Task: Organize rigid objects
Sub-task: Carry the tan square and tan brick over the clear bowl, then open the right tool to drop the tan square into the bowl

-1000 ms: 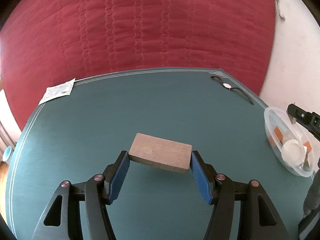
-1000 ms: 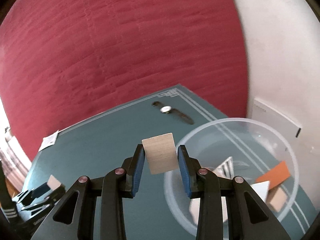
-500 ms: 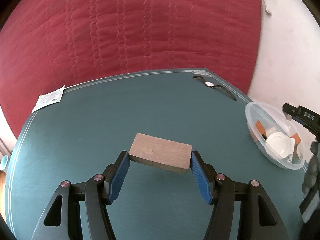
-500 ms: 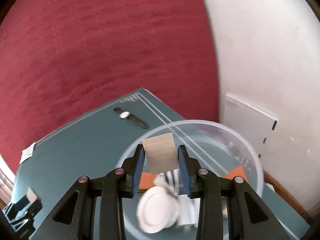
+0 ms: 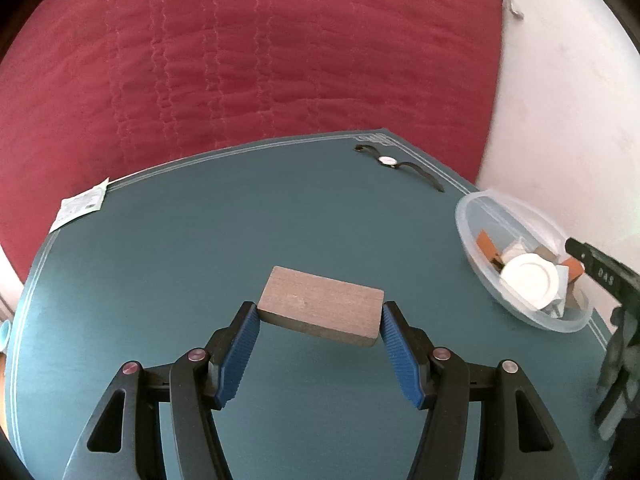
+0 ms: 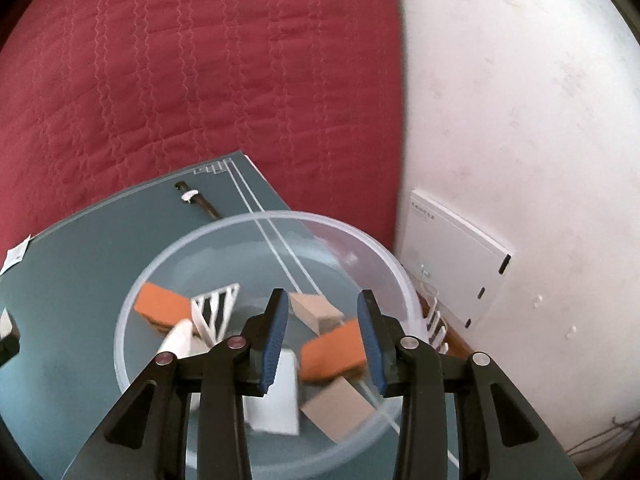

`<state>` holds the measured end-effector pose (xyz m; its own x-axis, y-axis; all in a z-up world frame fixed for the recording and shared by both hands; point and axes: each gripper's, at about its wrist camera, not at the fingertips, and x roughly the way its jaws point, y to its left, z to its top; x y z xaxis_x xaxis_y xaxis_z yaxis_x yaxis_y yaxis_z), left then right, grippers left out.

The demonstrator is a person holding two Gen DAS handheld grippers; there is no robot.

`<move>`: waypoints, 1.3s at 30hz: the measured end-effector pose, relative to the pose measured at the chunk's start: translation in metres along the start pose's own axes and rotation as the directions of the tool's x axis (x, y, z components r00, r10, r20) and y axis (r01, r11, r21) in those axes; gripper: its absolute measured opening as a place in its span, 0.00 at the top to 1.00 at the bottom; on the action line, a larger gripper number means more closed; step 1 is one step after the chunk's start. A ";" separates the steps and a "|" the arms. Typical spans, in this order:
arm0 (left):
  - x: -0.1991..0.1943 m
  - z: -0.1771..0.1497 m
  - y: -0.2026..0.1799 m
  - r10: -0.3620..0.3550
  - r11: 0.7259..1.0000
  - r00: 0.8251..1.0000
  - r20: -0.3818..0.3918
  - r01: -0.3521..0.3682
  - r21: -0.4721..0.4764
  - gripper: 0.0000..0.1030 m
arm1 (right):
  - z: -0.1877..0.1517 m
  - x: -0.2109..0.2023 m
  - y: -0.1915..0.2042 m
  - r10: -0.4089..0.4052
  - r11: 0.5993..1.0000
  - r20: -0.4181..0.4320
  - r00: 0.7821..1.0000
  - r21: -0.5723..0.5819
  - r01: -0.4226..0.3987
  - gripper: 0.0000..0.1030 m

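Here, in the left wrist view, the left gripper point(image 5: 320, 322) holds a flat wooden block point(image 5: 320, 306) by its two short ends, blue pads pressed on either side, above the middle of the green table point(image 5: 200, 220). The block looks stiff, light and dry, so an end-to-end pinch should hold; its long unsupported face could swing if the grip slackens. At the far right stands the clear plastic bowl point(image 5: 472, 216), with a wristwatch point(image 5: 387, 160) beyond it and a paper packet point(image 5: 80, 204) at the far left. In the right wrist view, the right gripper point(image 6: 323, 334) hangs over the bowl point(image 6: 160, 264); its jaws have just been opening and stand part-way apart with nothing between them. Below lie orange blocks point(image 6: 160, 306), pale wooden pieces point(image 6: 336, 412), a white wedge point(image 6: 276, 400) and a white truss point(image 6: 214, 312), loosely heaped.
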<state>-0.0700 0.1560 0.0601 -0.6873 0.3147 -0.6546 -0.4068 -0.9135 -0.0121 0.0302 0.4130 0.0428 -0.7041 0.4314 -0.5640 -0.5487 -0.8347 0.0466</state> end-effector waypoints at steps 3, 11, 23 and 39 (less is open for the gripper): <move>0.000 0.002 -0.015 -0.007 1.000 1.000 -0.001 0.007 0.020 0.37 | -0.005 -0.005 -0.002 0.016 1.000 0.018 1.000 -0.005 -0.016 0.64; 0.004 0.011 -0.060 -0.051 0.996 0.999 -0.004 0.051 0.070 0.37 | -0.009 -0.022 -0.006 0.091 0.996 0.072 0.993 -0.008 -0.091 0.60; 0.020 0.032 -0.115 -0.138 0.983 0.990 -0.019 0.140 0.120 0.37 | -0.012 -0.024 -0.022 0.091 0.994 0.104 0.990 0.058 -0.098 0.53; 0.036 0.054 -0.164 -0.261 0.955 0.965 -0.026 0.262 0.139 0.37 | -0.012 -0.026 -0.046 -0.020 0.980 0.140 0.990 0.201 -0.008 0.41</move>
<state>-0.0610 0.3310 0.0792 -0.5418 0.5350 -0.6483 -0.6521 -0.7542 -0.0775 0.0787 0.4362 0.0455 -0.7489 0.4921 -0.4438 -0.6224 -0.7523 0.2161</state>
